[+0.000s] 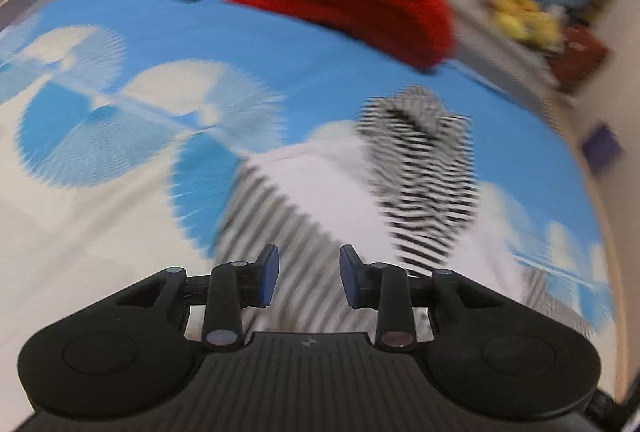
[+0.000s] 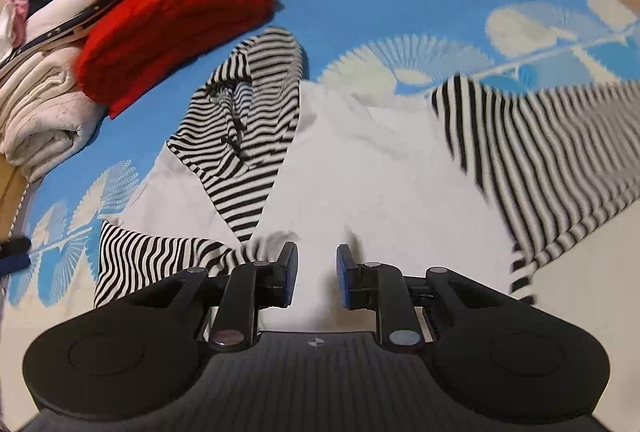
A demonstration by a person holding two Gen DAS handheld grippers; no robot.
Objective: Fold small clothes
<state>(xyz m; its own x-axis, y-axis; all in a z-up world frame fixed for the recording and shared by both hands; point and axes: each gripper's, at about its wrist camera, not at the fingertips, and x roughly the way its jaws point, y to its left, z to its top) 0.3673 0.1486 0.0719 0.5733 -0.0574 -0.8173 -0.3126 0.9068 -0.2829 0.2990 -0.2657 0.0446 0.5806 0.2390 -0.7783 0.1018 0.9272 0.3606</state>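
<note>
Striped black-and-white garment [image 2: 360, 160] with plain white body; rumpled, sleeves splayed

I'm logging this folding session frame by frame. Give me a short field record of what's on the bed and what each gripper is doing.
surface: blue and white patterned bedspread
garment in work: black-and-white striped top with white body, spread out, sleeves lying loose, not yet folded
finished pile: red folded cloth beside cream folded cloth, at the far edge
left gripper: jaws apart, nothing between them, above the garment
right gripper: jaws apart, nothing gripped, over the white body near a striped sleeve
image quality: left wrist view motion-blurred
</note>
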